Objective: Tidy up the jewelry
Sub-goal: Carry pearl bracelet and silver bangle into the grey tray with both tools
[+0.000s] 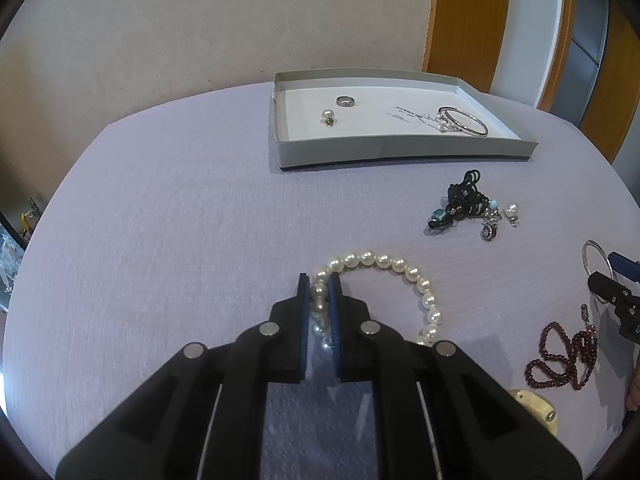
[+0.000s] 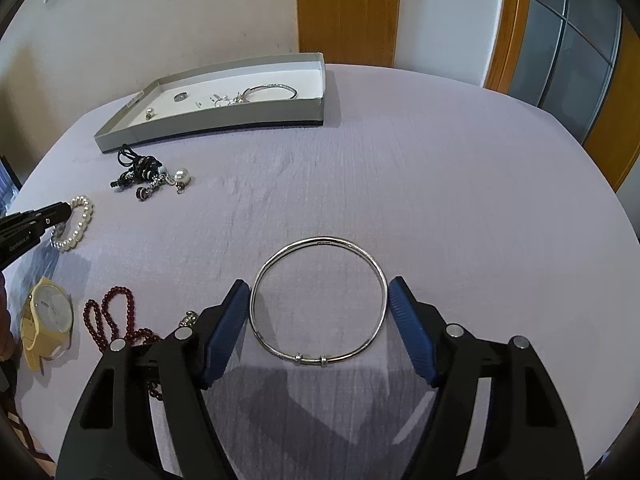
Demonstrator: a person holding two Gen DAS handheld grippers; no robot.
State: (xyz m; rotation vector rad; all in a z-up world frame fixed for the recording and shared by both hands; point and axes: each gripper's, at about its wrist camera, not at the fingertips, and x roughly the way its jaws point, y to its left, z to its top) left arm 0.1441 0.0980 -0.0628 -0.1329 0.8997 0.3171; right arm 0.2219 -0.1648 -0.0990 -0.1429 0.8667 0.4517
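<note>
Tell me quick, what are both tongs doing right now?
Left tongs: closed on the pearl bracelet, pinching its beads.
Right tongs: open, straddling the silver bangle lying on the table, not yet gripping it.

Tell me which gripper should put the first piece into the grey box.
Left. The left gripper is already shut on the pearl bracelet; the right gripper merely straddles the silver bangle, jaws open.

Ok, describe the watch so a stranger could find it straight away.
Start at the round table with the lilac cloth and go to its near left edge, below the pearl bracelet in the left gripper. The watch lies there beside the dark red beads; it alone has a pale yellow strap and a round white face.
</note>
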